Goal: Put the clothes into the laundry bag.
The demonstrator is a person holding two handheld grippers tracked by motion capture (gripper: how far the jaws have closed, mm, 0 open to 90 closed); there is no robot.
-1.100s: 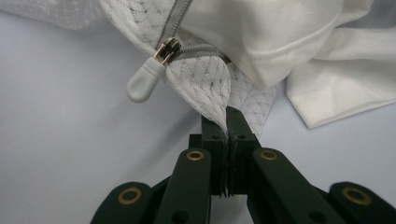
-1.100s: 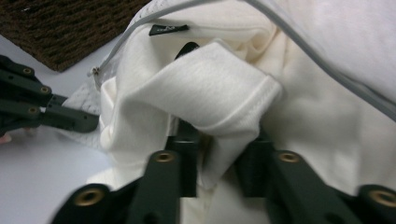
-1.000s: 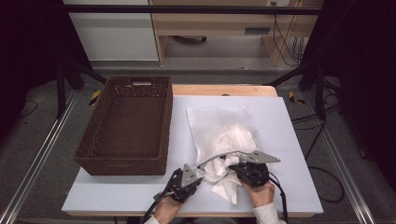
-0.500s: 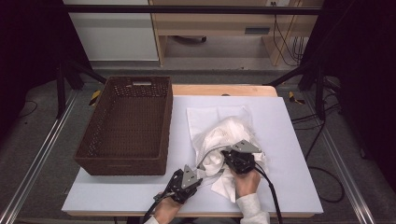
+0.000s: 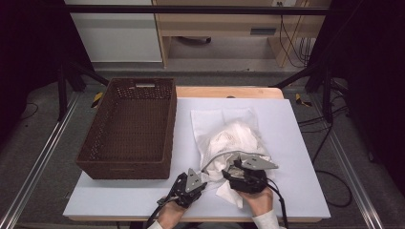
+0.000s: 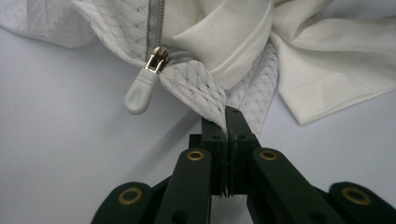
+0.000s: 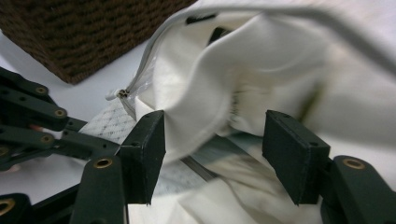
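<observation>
A white mesh zip bag (image 5: 229, 138) lies on the white table, with white cloth (image 7: 233, 84) bulging out of its open mouth. My left gripper (image 6: 227, 122) is shut on the mesh edge (image 6: 196, 79) just beside the grey zipper pull (image 6: 140, 88). In the high view this left gripper (image 5: 204, 174) sits at the bag's near left corner. My right gripper (image 7: 212, 149) is open, its jaws standing on either side of a fold of the cloth at the bag's mouth. From above, the right gripper (image 5: 234, 166) rests on the bag's near end.
A brown wicker basket (image 5: 129, 129) stands empty on the table's left half, close to the bag, and its corner (image 7: 84, 28) appears in the right gripper view. The table's front edge (image 5: 200, 217) is just behind both hands.
My right gripper has shifted left and forward onto the bag's near end, bunching the cloth toward the mouth. The left gripper has stayed where it was, shut on the mesh.
</observation>
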